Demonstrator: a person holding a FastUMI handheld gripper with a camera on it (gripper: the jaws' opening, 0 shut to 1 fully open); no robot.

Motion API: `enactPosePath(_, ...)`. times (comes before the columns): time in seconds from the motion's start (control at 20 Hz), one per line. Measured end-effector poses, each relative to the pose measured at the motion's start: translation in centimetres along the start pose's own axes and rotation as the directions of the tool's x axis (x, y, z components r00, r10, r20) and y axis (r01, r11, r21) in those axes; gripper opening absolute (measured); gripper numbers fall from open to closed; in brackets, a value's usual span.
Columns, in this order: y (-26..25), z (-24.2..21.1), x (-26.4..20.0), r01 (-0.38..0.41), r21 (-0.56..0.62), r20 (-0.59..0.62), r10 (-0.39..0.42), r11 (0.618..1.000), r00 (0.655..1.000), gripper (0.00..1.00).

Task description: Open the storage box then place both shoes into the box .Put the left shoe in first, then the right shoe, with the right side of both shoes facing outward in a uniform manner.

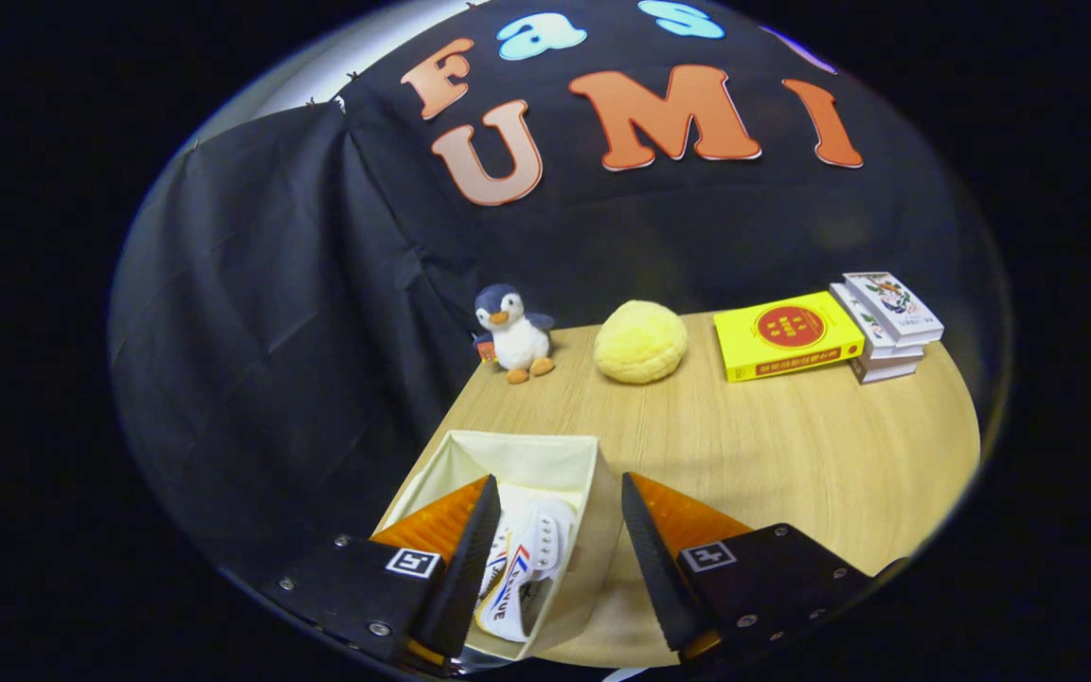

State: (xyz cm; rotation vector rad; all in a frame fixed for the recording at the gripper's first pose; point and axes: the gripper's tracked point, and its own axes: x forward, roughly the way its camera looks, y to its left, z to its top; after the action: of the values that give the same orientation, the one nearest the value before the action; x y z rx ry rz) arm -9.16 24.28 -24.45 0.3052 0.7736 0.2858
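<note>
Box (545,455) is sitting open on the table (792,445) with white shoes (522,568) lying inside it — whether one or both cannot be told — while the gripper (555,559) is hovering just above, fingers spread apart and gripping nothing — task appearing near its end.

Gripper (550,559) fingers spread wide, covering the near end of the storage box (545,455). White shoe (522,568) inside partly hidden; whether a second shoe lies beside it is unclear. Book stack (886,327) titles too small to read.
</note>
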Motion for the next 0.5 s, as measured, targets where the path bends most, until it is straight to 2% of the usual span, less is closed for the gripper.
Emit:
enactPosePath(0.15,-3.5,3.8,-1.7,0.028,-0.044,0.115,-0.023,0.999,0.993,0.85)
enactPosePath(0.5,-11.6,9.9,-6.3,0.127,-0.075,0.307,-0.098,0.989,0.947,0.87)
